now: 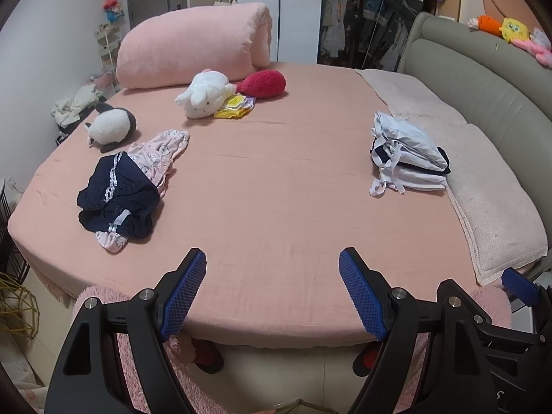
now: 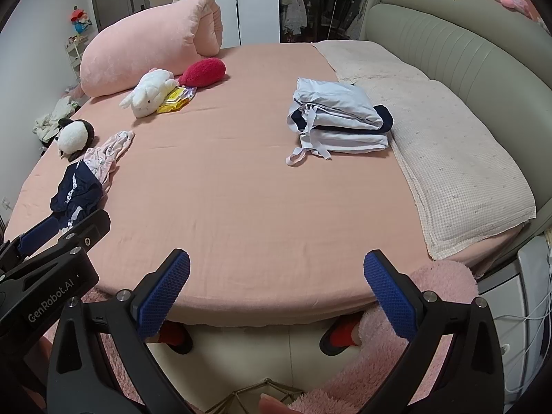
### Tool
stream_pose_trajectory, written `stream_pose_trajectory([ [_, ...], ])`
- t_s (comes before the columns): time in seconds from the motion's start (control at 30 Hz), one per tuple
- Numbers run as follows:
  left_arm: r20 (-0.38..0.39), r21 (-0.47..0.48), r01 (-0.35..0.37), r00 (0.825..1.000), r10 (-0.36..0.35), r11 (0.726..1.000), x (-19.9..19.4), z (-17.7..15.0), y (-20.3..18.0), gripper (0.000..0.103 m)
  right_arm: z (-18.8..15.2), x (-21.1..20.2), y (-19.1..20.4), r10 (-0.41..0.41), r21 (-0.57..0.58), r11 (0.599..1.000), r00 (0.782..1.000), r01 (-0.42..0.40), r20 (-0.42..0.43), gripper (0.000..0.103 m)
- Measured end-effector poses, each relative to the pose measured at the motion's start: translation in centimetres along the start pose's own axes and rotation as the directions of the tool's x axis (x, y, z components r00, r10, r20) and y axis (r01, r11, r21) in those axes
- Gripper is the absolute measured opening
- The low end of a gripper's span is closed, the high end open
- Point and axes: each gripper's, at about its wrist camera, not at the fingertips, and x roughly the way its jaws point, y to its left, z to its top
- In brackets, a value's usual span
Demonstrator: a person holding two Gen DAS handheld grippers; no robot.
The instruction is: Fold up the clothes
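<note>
- Left gripper (image 1: 272, 289) and right gripper (image 2: 276, 289): both spread wide, empty, poised over the near edge of the bed (image 1: 276, 207).
- Unfolded clothes: navy garment (image 1: 117, 196) lying on a pink printed garment (image 1: 162, 148), at the left of the bed, far-left of both grippers; the left gripper is judged nearer.
- The heap's long axis runs from near to far, leaning right.
- Folded stack (image 2: 339, 120): far right, beside the pale blanket (image 2: 459, 158).
- Hidden: the pink garment's extent beneath the navy one; each garment's type is unclear.
</note>
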Motion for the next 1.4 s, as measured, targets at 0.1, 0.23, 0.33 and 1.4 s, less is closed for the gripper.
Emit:
stream_pose_trajectory([
  [0.1, -0.008, -0.022, 0.029, 1.0, -0.029, 0.999, 0.4, 0.7, 0.9, 0.082, 0.4, 0.2, 0.0, 0.02, -0.015, 1.0, 1.0, -0.02, -0.005, 0.102],
  [0.23, 0.009, -0.058, 0.076, 0.997, -0.075, 0.995, 0.7, 1.3, 2.7, 0.082, 1.9, 0.5, 0.2, 0.072, -0.066, 0.995, 0.997, -0.072, -0.001, 0.102],
  [0.33, 0.046, -0.124, 0.106, 0.994, -0.101, 0.987, 0.6, 2.0, 5.5, 0.082, 3.3, -0.1, 3.1, 0.103, -0.168, 0.982, 0.993, -0.091, 0.064, 0.102],
  [1.4, -0.245, -0.412, -0.287, 0.949, 0.198, 0.865, 28.5, 2.3, 43.5, 0.075, 4.2, 29.9, 37.9, 0.204, -0.389, 0.834, 0.873, -0.392, -0.442, 0.092],
])
